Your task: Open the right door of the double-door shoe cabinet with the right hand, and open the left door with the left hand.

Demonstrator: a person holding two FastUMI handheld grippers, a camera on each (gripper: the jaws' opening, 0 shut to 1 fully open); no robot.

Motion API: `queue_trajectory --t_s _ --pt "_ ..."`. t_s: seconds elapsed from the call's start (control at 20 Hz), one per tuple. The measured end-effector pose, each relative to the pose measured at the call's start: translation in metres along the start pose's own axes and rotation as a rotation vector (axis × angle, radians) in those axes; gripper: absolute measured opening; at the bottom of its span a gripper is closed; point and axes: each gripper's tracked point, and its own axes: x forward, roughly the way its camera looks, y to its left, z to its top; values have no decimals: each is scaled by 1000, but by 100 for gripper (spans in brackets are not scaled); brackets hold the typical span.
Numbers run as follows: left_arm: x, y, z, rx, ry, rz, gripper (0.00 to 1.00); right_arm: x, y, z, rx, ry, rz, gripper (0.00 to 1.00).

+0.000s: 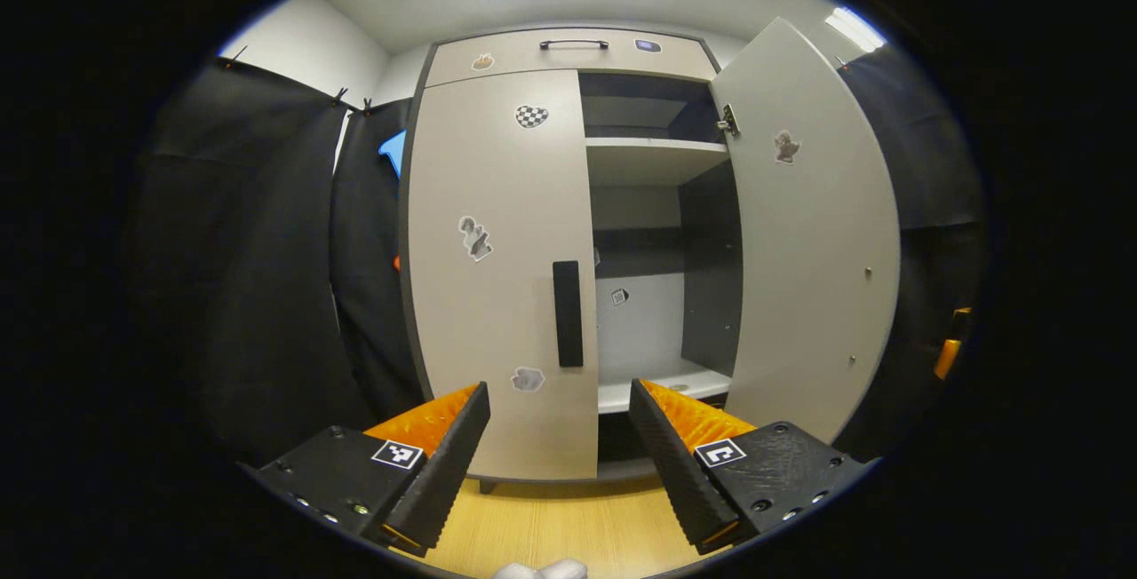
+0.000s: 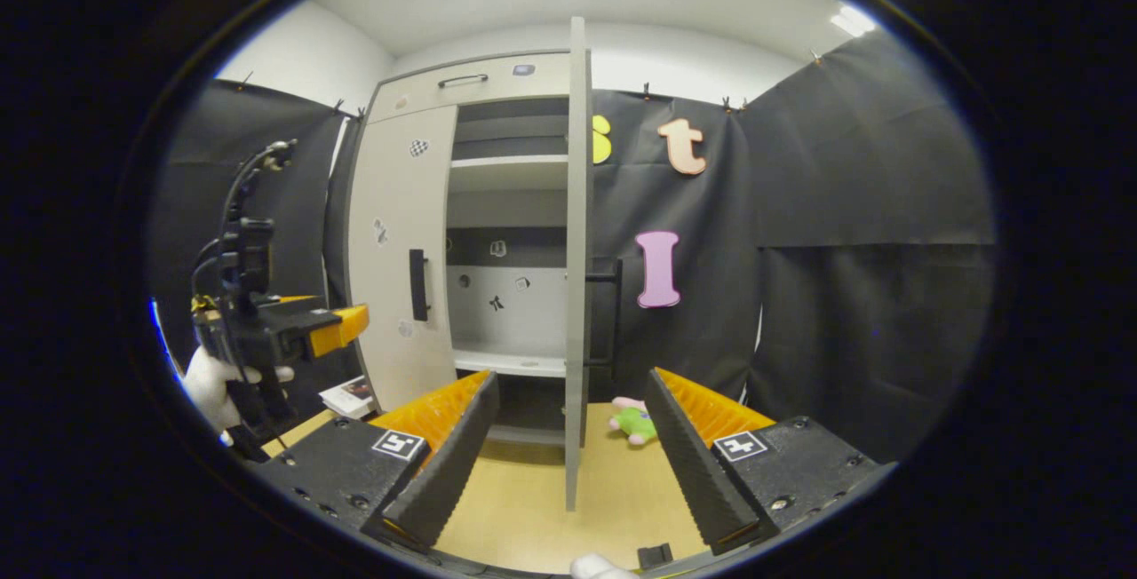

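left tool [image 1: 560, 432] sits at the bottom of the left gripper view, fingers spread wide and holding nothing, aimed at the cabinet [image 1: 568, 250] in the middle of the frame. its left door [image 1: 497, 268] is shut: a pale grey panel with a dark vertical handle [image 1: 568, 313] near its right edge and several small stickers, one of them chequered near the top. right door [image 1: 808, 233] is swung out to the right of centre, its inner face showing, with a hinge at its upper left. between the doors the dark interior shows pale shelves [image 1: 653, 153]. a drawer front with a slim handle [image 1: 574, 43] runs across the top.

right tool [image 2: 573, 446] sits at the bottom of the right gripper view, fingers likewise spread and holding nothing. the right door [image 2: 577, 259] stands edge-on in mid frame, between the fingers but beyond them, its dark handle [image 2: 611, 313] sticking out to the right. the left tool [image 2: 342, 328] appears at centre left, held by a gloved hand [image 2: 218, 388], short of the shut left door [image 2: 404, 250]. a green and pink toy [image 2: 635, 421] lies on the wooden floor [image 2: 613, 490] right of the open door.
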Motion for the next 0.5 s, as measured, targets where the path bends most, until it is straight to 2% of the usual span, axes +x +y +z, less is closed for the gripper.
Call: queue_trajectory --t_s 0.25,0.5 --pt "79 -13 12 -27 3 1 95 19 -8 9 -4 -14 9 100" --pt "138 0 19 -47 5 44 96 33 -13 15 -22 -20 25 100"
